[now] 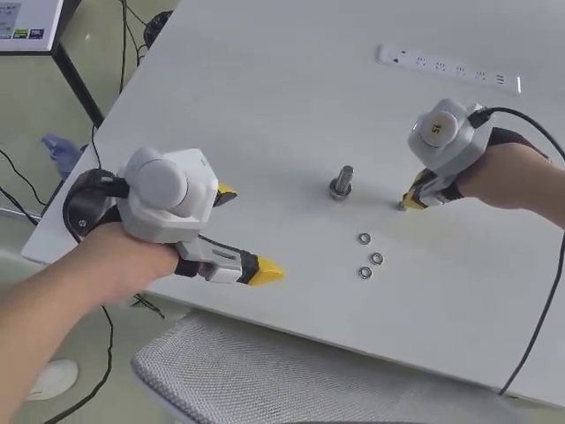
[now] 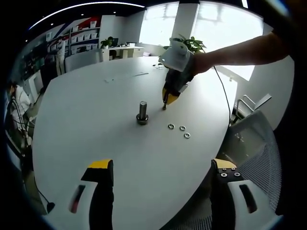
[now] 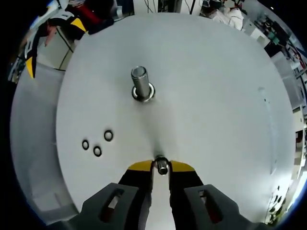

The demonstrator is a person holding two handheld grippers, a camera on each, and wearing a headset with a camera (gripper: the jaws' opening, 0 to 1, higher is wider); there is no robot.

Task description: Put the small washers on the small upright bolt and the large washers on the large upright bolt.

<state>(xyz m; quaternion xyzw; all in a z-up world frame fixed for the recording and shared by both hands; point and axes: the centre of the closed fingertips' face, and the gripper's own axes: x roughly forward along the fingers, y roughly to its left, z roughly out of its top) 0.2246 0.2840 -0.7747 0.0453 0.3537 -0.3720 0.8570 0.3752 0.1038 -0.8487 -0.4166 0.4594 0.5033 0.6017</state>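
One broad counter [image 1: 265, 88], white, matte and round-edged, under everything. At its near edge, a grey mesh chair [image 1: 265, 371].

Left gripper [image 1: 247, 231] low at the near left, well apart from all the hardware. Jaws spread wide, seen in the left gripper view as two black arms with yellow tips framing bare counter.

Right gripper [image 1: 410, 201] tipped down at the far right, jaws set close around the small upright bolt [image 3: 162, 167]. In the right gripper view, yellow tips snug on either side of its round metal top, seemingly pinching it. In the head view, just a grey speck at those tips.

Long white power strip [image 1: 450, 68] flat near the far edge.

Large upright bolt [image 1: 342, 181] standing mid-counter, just left of the small one and apart from both sets of jaws. Threaded grey steel, with a wider ring at its foot, plainest in the right gripper view.

Three small washers [image 1: 365, 238] lying loose and flat, thin metal rings in a tight cluster. Nearer than both bolts, between the two grippers, touching neither.
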